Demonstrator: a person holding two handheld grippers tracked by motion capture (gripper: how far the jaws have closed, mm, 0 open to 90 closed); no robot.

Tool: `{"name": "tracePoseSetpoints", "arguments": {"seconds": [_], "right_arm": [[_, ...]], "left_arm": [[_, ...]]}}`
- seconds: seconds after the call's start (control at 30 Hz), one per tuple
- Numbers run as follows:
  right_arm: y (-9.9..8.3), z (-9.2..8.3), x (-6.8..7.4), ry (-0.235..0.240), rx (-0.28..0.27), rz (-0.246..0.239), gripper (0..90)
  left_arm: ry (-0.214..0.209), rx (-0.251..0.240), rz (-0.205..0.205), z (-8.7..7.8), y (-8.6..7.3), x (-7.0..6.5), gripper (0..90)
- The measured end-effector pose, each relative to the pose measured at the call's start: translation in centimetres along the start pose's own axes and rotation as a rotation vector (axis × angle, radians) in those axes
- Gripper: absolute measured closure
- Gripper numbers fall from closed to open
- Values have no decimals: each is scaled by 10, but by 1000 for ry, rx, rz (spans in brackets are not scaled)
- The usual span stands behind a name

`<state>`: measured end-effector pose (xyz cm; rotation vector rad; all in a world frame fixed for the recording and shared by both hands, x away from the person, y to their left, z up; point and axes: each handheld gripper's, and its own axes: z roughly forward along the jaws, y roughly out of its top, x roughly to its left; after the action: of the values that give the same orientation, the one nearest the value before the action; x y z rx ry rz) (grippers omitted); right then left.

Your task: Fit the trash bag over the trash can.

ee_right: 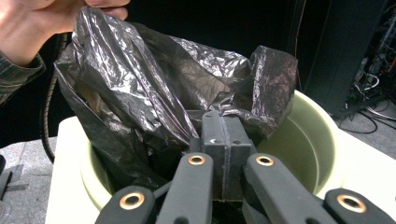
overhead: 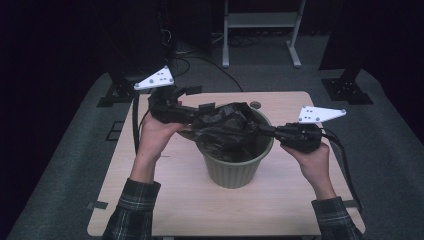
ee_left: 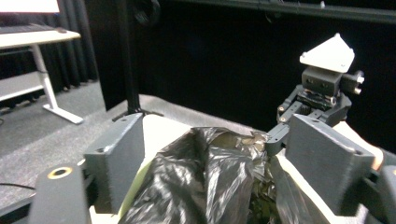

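1. On the pale wooden table (overhead: 280, 200) stands a green bin (overhead: 235, 167), with a black plastic bag (overhead: 225, 127) bunched up over its mouth.
2. The left gripper (overhead: 202, 111) is at the bag's left edge, jaws apart, the plastic rising between them.
3. The right gripper (overhead: 265, 131) has its jaws pressed together on the bag's right edge, over the rim.

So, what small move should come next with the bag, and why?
Probably close the left gripper on the black bag: its jaws stand open around the plastic, while the right gripper already pinches the opposite edge above the green bin, whose rim is still uncovered.
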<state>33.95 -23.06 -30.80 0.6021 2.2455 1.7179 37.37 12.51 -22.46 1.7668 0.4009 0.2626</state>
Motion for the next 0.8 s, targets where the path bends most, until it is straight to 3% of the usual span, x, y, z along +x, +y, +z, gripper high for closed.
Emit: {"name": "tracePoseSetpoints", "arguments": {"seconds": [0.2,0.37,0.53,0.6,0.67,0.8], "right_arm": [[1,2,2,7,-6,-6,900],[4,-1,3,14,-17,-13,900],[7,-2,4,19,-26,-17,900],[7,-2,5,22,-31,-20,900],[7,-1,5,26,-33,-20,900],[6,-2,5,23,-28,-21,900]], "left_arm": [[-44,141,22,36,-4,-5,265],[-93,194,5,54,-14,-6,303],[-100,251,14,68,-19,-8,358],[-100,286,24,72,-21,-8,445],[-102,307,33,74,-23,-8,590],[-117,296,25,67,-26,-6,857]]}}
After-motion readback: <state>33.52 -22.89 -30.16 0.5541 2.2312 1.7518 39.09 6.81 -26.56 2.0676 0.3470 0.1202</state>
